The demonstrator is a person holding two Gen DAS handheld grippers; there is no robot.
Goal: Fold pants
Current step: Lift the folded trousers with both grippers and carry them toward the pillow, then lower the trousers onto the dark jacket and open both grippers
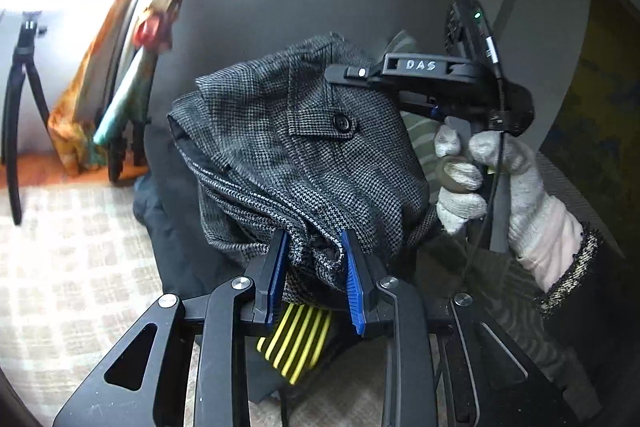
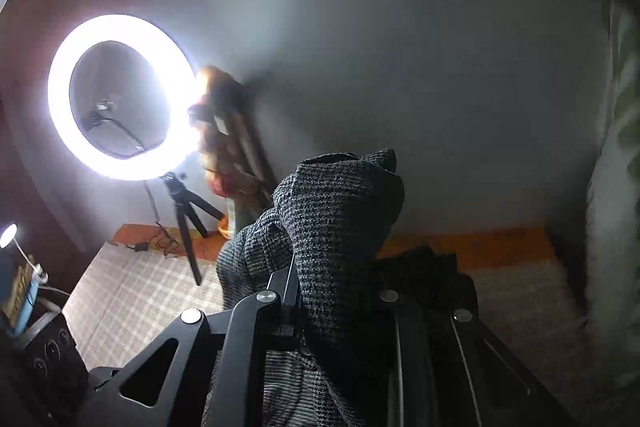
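The grey houndstooth wool pants (image 1: pixel 304 155) hang bunched in the air above the pale checked bed cover (image 1: pixel 72 267), not yet laid flat. The left gripper (image 1: pixel 314 267) pinches a gathered edge; the right gripper (image 2: pixel 320 291) clamps another part. By my judgement, no neat fold shows yet, so nearly all the folding remains.

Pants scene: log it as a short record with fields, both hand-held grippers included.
garment: grey houndstooth pants, bunched and lifted
left hand-held gripper: blue pads clamped on a fold of cloth
right hand-held gripper: fingers buried in cloth, gripping it
person: white-gloved hand on the right tool's handle
surface: checked cloth
background: lit ring light on a tripod
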